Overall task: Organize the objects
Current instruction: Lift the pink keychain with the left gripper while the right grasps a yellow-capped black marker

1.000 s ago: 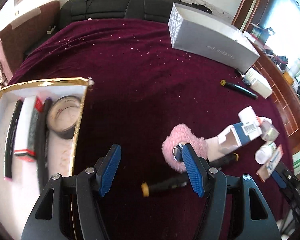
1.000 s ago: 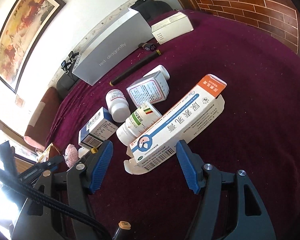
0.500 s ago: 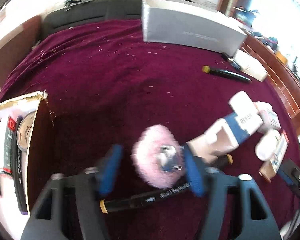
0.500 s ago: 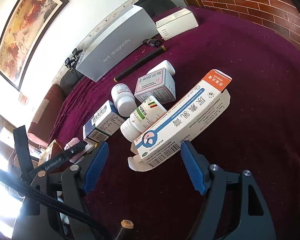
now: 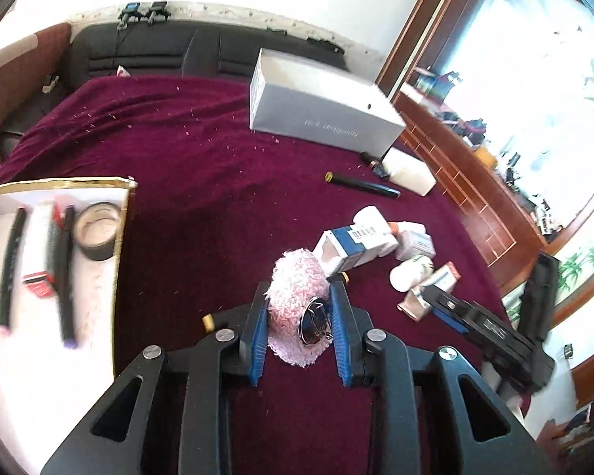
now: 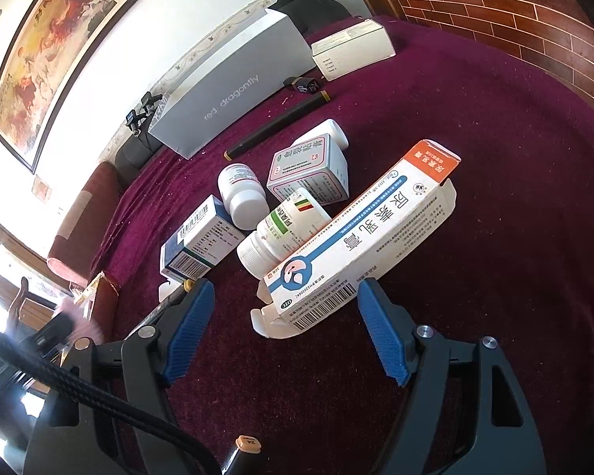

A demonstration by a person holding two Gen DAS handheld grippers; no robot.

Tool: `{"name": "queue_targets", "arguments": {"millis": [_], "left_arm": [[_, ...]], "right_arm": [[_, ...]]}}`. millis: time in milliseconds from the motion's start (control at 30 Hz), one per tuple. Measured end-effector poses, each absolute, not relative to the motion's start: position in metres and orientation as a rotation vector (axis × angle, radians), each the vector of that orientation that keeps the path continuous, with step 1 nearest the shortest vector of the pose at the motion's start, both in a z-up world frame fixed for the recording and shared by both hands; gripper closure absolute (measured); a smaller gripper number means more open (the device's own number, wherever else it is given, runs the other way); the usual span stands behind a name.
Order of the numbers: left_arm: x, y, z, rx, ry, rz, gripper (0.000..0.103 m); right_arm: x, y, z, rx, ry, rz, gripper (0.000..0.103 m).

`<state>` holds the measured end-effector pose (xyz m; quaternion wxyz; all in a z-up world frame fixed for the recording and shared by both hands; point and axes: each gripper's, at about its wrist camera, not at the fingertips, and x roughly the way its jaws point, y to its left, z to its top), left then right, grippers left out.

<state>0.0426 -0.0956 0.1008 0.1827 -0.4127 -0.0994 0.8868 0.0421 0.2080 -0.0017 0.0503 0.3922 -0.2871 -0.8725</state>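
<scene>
My left gripper [image 5: 299, 308] is shut on a fluffy pink puff [image 5: 297, 297] with a metal clasp, held just above the maroon cloth. A gold-rimmed white tray [image 5: 124, 213] at the left holds pens, a red-white box and a tape roll [image 5: 97, 229]. My right gripper [image 6: 285, 316] is open, its fingers either side of the near end of a long white, blue and orange medicine carton [image 6: 360, 237]. Behind the carton lie white pill bottles [image 6: 243, 196] and small medicine boxes [image 6: 196, 237]. A black marker [image 5: 208, 322] lies under the left gripper.
A long grey box [image 5: 320, 111] stands at the back of the cloth. A black pen [image 5: 360, 186] and a white box [image 5: 410, 170] lie near it. A black sofa back and a wooden cabinet border the cloth. The right gripper's body [image 5: 491, 324] shows at the right.
My left gripper has swung right onto the pink puff, closed on it and lifted it slightly. My right gripper has crept closer to the long carton and stays open.
</scene>
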Motion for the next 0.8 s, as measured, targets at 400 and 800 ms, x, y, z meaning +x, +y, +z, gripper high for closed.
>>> {"name": "queue_targets", "arguments": {"millis": [400,800], "left_arm": [[0.098,-0.139,0.114,-0.995,-0.261,2.672,0.079],[0.119,-0.193,0.108,-0.987,-0.447,2.674,0.079]], "right_arm": [[0.067,0.190,0.021,1.186,-0.784,-2.677,0.028],[-0.005,0.080,0.006,1.535,-0.784,-2.339,0.027]]}}
